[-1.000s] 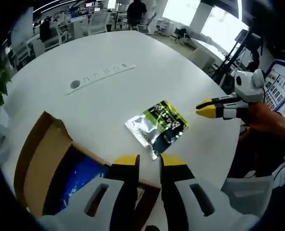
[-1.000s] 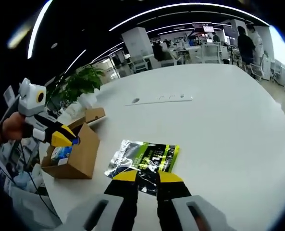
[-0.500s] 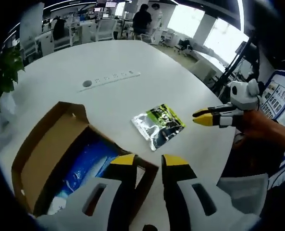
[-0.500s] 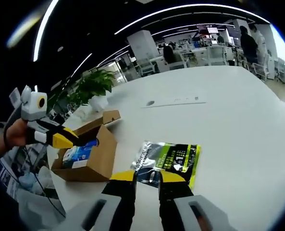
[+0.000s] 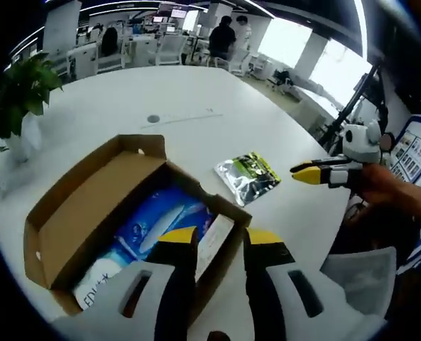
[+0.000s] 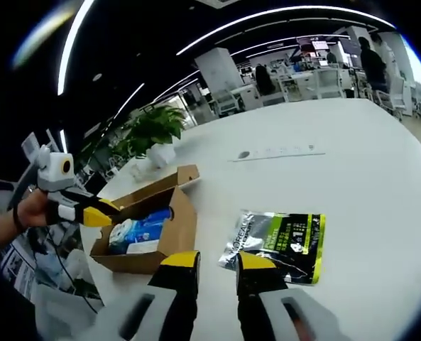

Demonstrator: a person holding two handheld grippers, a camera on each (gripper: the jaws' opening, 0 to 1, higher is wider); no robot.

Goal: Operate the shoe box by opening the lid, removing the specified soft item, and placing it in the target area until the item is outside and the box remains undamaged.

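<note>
An open cardboard shoe box (image 5: 82, 202) (image 6: 178, 231) stands on the white table (image 5: 118, 89), its lid folded back. Blue and white soft packs (image 5: 157, 220) (image 6: 135, 231) lie inside it. A silver and green pouch (image 5: 250, 176) (image 6: 285, 241) lies flat on the table beside the box. My left gripper (image 5: 221, 240) hovers above the box's near corner, jaws a little apart and holding nothing. My right gripper (image 6: 219, 261) hangs just short of the pouch, jaws slightly apart and empty. Each gripper appears in the other's view: the right gripper (image 5: 313, 173) past the pouch, the left gripper (image 6: 89, 213) at the box's far end.
A white power strip (image 5: 182, 117) (image 6: 281, 151) lies mid-table. A potted plant (image 5: 18, 92) (image 6: 150, 128) stands near the table's edge behind the box. Office desks, chairs and people fill the background. The table's edge runs close to the right gripper.
Both cameras have drawn back and swung toward the box, so its open inside shows more. The pouch and box lie where they were. Both jaw gaps look slightly wider.
</note>
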